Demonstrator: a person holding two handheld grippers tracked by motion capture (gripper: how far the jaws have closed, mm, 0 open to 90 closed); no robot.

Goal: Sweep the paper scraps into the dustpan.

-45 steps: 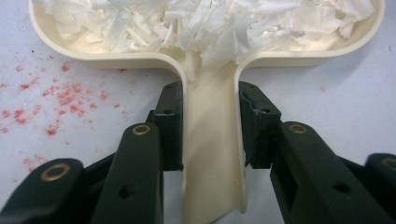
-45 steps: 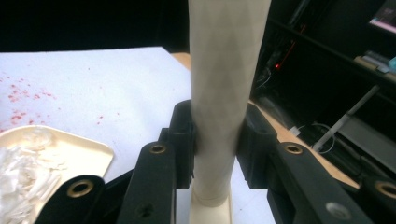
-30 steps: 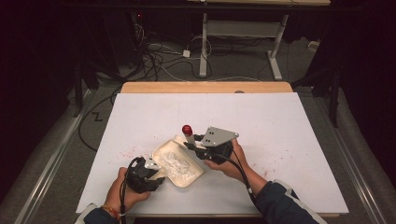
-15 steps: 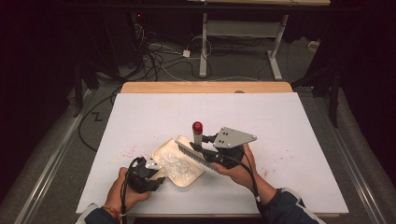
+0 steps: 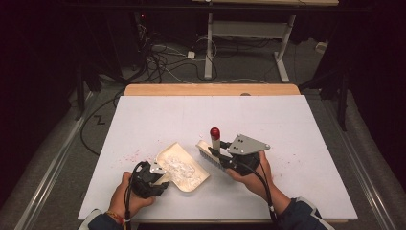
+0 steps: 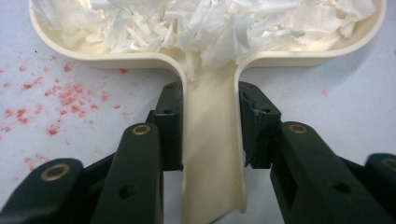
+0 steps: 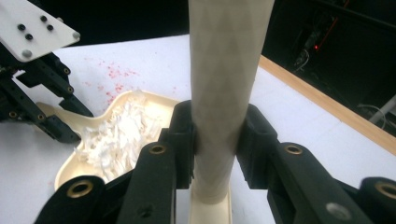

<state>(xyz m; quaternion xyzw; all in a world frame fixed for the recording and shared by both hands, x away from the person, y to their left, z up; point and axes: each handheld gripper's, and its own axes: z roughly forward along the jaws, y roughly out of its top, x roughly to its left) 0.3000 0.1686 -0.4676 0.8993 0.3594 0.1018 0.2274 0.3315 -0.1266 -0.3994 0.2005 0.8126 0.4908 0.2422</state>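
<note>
A cream dustpan (image 5: 187,154) lies on the white table near its front edge, heaped with white paper shreds (image 5: 180,168). My left gripper (image 5: 159,177) is shut on the dustpan's handle (image 6: 212,154), and the shreds (image 6: 210,28) lie just beyond the jaws. To the right of the pan, my right gripper (image 5: 219,156) is shut on a small brush (image 5: 207,152) with a red-tipped handle (image 5: 215,132) that stands upright. In the right gripper view the pale brush handle (image 7: 224,84) sits clamped between the jaws, with the dustpan (image 7: 74,163) and the left gripper (image 7: 32,93) at the left.
Red specks (image 5: 129,155) dot the white table sheet (image 5: 287,129) left of the pan. A wooden edge (image 5: 210,89) runs along the table's far side. Beyond it are floor cables (image 5: 163,57) and a desk frame's legs (image 5: 282,48).
My right gripper has carried the brush rightward, off the dustpan and beside its right rim. The left gripper and the pan have stayed put.
</note>
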